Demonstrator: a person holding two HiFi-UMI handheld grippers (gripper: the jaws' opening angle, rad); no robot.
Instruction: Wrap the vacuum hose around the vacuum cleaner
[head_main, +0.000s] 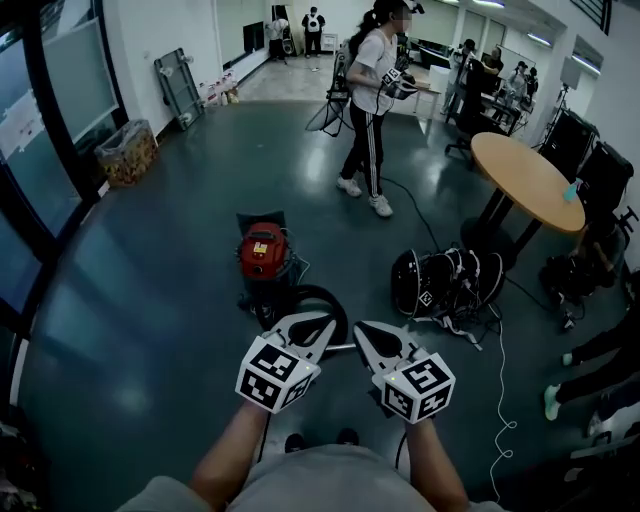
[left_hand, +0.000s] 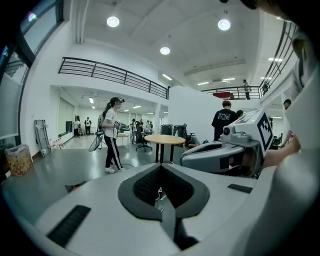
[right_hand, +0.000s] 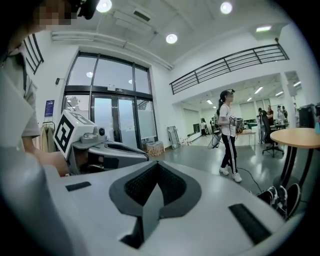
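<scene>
The vacuum cleaner, red-topped, stands on the floor ahead of the person, its black vacuum hose looped on the floor at its near side, partly behind the left tool, so whether it circles the body is unclear. The left tool and right tool are closed on nothing, side by side above the loop. This suits a hose awaiting winding or a coil already laid; any grip would need jaws parted first and turns kept snug.

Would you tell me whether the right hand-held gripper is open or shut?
Shut: the right gripper view shows the right hand-held gripper with jaws pressed together and nothing between them.
</scene>
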